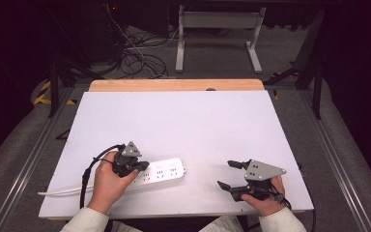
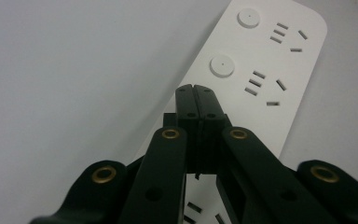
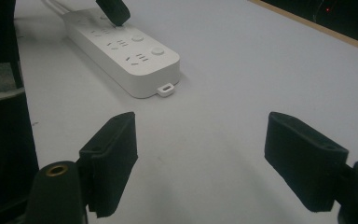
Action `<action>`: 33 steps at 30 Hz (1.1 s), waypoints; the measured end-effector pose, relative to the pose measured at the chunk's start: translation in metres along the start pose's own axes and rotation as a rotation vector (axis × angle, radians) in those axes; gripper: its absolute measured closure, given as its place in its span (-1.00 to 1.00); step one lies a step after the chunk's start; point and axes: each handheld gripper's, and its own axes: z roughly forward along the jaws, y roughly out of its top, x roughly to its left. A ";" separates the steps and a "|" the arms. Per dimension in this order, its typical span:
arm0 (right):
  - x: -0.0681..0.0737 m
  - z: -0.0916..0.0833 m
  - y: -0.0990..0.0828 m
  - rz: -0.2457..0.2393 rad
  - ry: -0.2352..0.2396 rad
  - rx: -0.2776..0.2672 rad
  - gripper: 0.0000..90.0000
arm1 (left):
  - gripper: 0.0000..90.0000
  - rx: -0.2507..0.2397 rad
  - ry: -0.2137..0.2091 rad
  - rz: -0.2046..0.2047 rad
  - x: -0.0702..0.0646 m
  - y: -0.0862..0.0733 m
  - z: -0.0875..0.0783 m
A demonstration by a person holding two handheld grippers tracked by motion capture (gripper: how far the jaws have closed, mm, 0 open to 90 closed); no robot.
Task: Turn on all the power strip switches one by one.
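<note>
The left gripper (image 1: 142,166) is pressing down on the strip (image 1: 166,170), its jaws clenched together with nothing between them. In the left gripper view the closed tips (image 2: 196,95) are sitting on the strip's (image 2: 265,70) top face, just at 7 o'clock from a round button (image 2: 222,66). This looks like a switch press or a steadying hold.

To do it well, the tips should be coming straight down on the button's centre, not its rim or the slots (image 2: 263,86) beside it. Pressure should be staying light, since the strip is lying loose and could be sliding or tipping under a sideways push. The closed jaws make a good blunt point, so they are best kept shut.

The right gripper (image 1: 228,175) is idling with jaws released and wide, holding nothing, well apart from the strip at 3 o'clock of it. In its own view the strip (image 3: 130,51) is lying ahead at 11 o'clock.

The strip is resting near the table's (image 1: 198,121) front-left, its cord (image 1: 58,192) trailing off toward 9 o'clock. The tabletop is white, matte and bare, with a wooden edge (image 1: 174,85) at 12 o'clock. Beyond it the room is dim: grey floor, tangled cables (image 1: 137,58), a white frame (image 1: 220,34).
</note>
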 end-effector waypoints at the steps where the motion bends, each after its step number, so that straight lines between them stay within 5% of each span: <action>1: 0.000 0.000 0.000 0.001 0.001 -0.001 -0.42 | 1.00 0.001 0.004 0.003 -0.001 0.000 0.000; 33: 0.002 0.001 0.000 0.004 0.009 0.000 -0.42 | 1.00 0.011 0.005 -0.022 -0.001 0.000 0.004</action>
